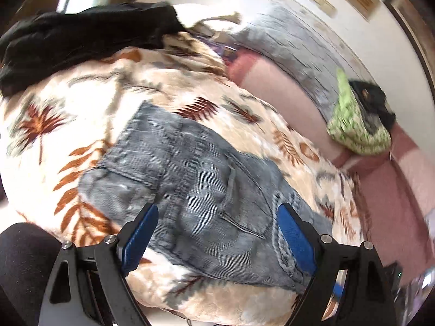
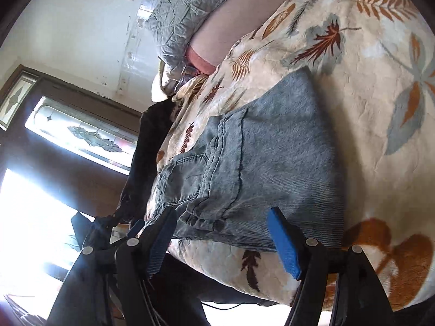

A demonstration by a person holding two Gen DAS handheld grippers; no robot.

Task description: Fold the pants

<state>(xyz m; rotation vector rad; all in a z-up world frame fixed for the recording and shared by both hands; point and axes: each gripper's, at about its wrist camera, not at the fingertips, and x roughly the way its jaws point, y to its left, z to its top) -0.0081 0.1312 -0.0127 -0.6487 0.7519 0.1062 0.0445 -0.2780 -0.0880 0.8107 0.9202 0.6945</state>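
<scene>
folded jeans [image 1: 195,187], one pair, faded blue-grey denim, lying flat on a cream leaf-print blanket [image 1: 68,114] across a bed. doubled into a compact oblong, with a back pocket, a belt loop and thick stitched seams facing up; waistband end hanging close to the blanket's near edge in the right wrist view. two sets of tongs in frame, both with black arms and blue pads. left tongs [image 1: 217,233] standing wide apart above the denim, pads clear of the cloth, nothing gripped. right tongs [image 2: 223,233] likewise apart at the near edge of the jeans [image 2: 272,168], one pad on each side of the folded hem; whether a pad brushes the fabric cannot be told. one black garment [image 1: 81,40] heaped at the far edge of the blanket [image 2: 367,95], well apart from the jeans. one grey pillow [image 1: 293,46] against the white wall, one green patterned cloth [image 1: 353,125] beside it on a pink sheet [image 1: 285,95]. left wrist view smeared by motion blur.
</scene>
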